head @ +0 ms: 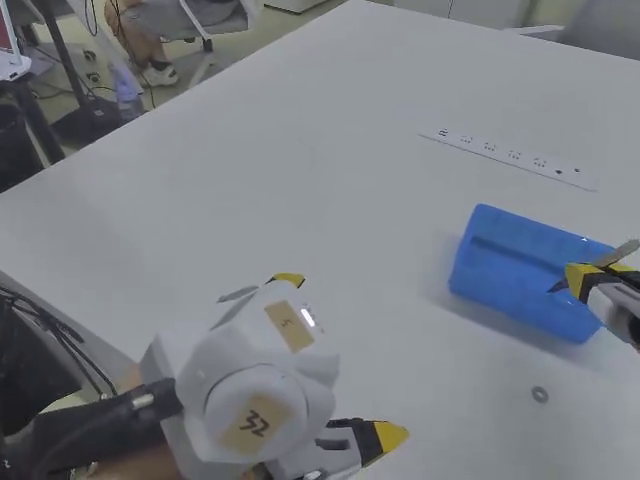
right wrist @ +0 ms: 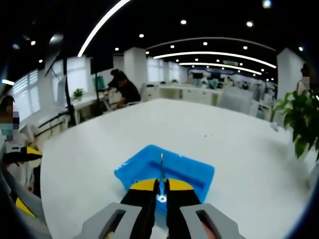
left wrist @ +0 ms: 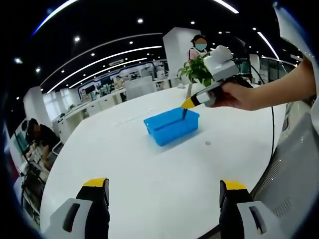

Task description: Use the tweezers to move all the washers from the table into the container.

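White office table: blue container toward right edge, one washer on bare top beside it, nearer front edge. Right gripper clamped on tweezers, tips over container. Left gripper spread, empty. Risk: thin flat washer slips from tips, skids off edge.
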A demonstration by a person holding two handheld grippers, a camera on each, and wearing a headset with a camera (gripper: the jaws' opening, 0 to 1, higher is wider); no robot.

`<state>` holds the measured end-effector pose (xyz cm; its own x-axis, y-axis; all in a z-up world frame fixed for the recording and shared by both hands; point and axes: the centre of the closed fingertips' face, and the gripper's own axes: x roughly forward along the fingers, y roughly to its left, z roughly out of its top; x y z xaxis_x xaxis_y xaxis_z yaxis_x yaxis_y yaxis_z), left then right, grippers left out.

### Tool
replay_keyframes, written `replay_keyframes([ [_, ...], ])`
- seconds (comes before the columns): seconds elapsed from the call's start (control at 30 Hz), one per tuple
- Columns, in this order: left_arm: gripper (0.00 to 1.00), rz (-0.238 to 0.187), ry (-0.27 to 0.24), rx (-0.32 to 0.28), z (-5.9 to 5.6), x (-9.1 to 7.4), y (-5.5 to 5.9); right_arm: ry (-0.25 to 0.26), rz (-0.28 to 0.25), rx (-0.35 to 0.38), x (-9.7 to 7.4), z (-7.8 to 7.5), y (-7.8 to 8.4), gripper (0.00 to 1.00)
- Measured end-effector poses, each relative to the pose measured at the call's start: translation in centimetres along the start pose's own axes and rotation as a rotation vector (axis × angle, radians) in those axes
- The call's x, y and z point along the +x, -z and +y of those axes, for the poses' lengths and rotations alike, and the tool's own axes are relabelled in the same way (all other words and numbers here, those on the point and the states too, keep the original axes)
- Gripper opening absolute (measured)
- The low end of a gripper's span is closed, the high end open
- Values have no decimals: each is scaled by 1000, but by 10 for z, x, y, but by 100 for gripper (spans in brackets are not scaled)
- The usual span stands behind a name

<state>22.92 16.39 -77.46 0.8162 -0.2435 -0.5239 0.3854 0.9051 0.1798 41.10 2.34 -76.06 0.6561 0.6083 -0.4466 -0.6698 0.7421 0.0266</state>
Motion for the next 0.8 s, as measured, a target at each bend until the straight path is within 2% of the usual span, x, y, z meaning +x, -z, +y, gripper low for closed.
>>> replay_keyframes([
  [0.1, 94, 0, -1, -3, 1, 0, 0, 5, -8, -13, -15, 7, 4, 3],
  [0.2, 94, 0, -2, -5, 1, 0, 0, 7, -7, 14, -28, 10, 11, 3],
  [0.3, 94, 0, 0, 0, 0, 0, 0, -2, 21, 38, -34, 14, 25, 3],
  [0.4, 94, 1, 0, 0, 0, 0, 0, -8, 52, 61, -37, 17, 42, 3],
  [0.6, 93, 3, 1, 1, 0, 0, 0, -28, 114, 53, -39, 27, 69, 3],
  [0.8, 93, 6, 2, 3, 0, 0, 1, -36, 151, 21, -35, 33, 83, 3],
])
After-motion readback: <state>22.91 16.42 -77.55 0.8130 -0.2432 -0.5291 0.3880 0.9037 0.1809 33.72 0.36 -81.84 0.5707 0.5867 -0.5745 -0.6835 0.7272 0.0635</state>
